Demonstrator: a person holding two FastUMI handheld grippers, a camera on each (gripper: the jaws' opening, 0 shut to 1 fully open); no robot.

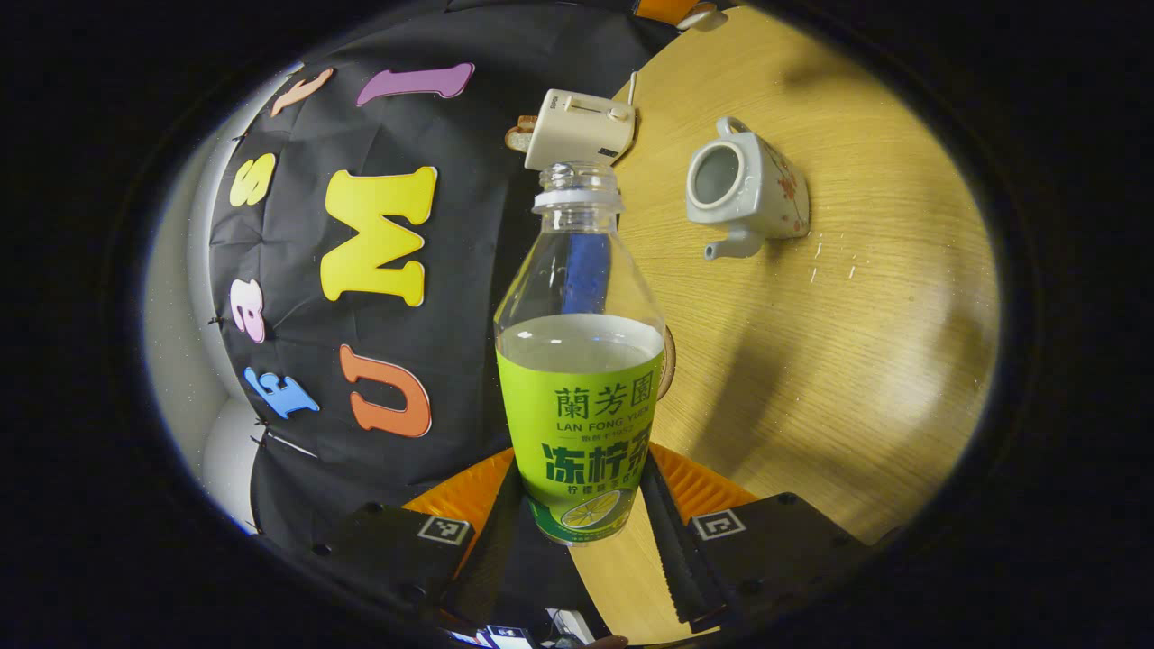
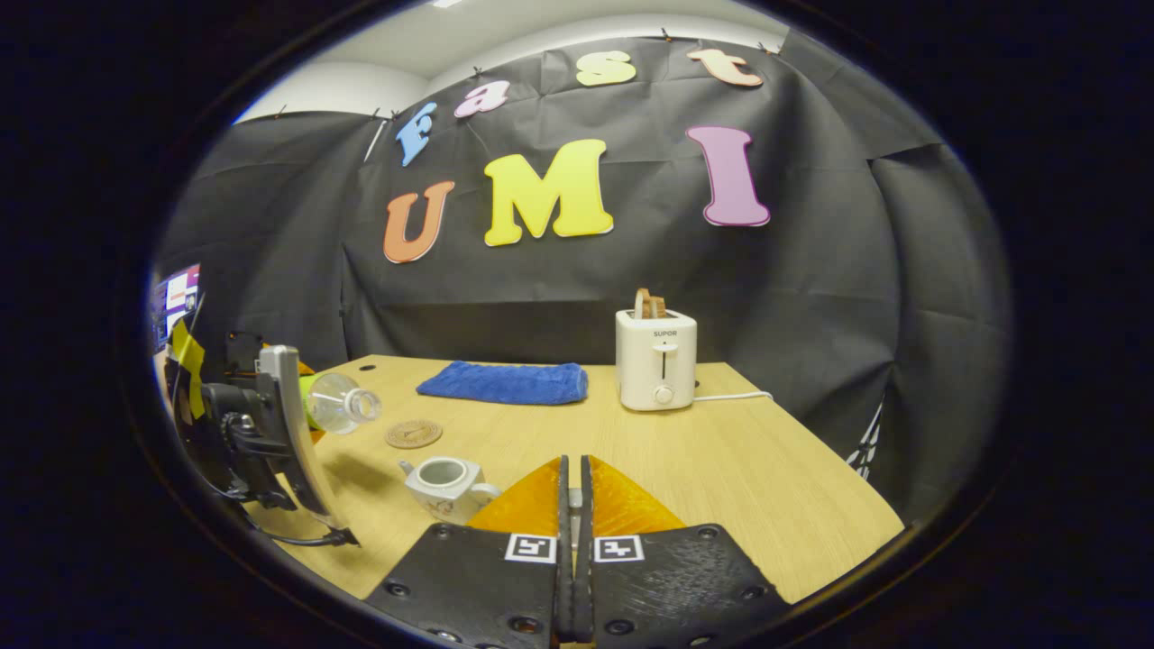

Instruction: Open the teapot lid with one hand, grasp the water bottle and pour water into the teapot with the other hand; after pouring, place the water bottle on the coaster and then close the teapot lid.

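My left gripper [image 1: 581, 482] is shut on a clear water bottle [image 1: 577, 379] with a green label. The bottle has no cap, is partly full, and is tipped toward the white teapot [image 1: 748, 189], whose mouth is open with no lid on it. The right gripper view shows the same bottle [image 2: 338, 403] lying almost level above the table, its mouth just left of and above the teapot [image 2: 446, 487]. My right gripper [image 2: 574, 478] is shut right of the teapot, with a thin pale sliver of the lid between its fingers. A round brown coaster [image 2: 414, 434] lies behind the teapot.
A white toaster [image 2: 655, 361] with toast stands at the back of the wooden table [image 2: 739, 469], its cord running right. A folded blue towel [image 2: 505, 382] lies to its left. A few water drops [image 1: 834, 257] sit by the teapot.
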